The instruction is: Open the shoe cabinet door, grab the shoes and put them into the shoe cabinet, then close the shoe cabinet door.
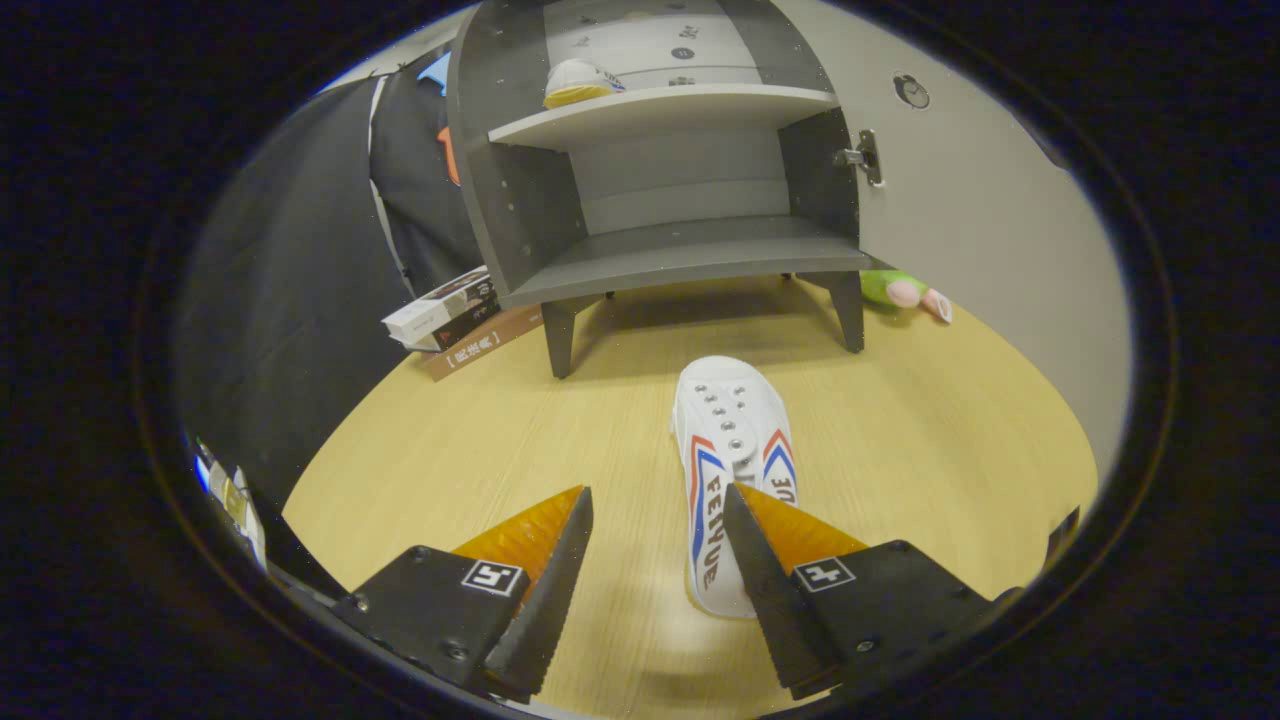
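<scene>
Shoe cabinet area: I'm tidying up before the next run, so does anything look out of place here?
A green and pink soft toy lies on the floor beside the open cabinet door, odd next to a shoe cabinet. Books lie stacked askew by its other side. The white shoe lies just ahead of the open gripper fingers.

Two shoes [735, 460] [578, 82], one cabinet [660, 150], one plush toy [905, 290], three boxes [455, 315]

A booth with a pale wood floor [480, 440] and dark cloth wall [300, 250].
Boxes [445, 310] lie stacked at ten o'clock; a green and pink soft toy [905, 292] lies at two o'clock. Lighting is even.
</scene>
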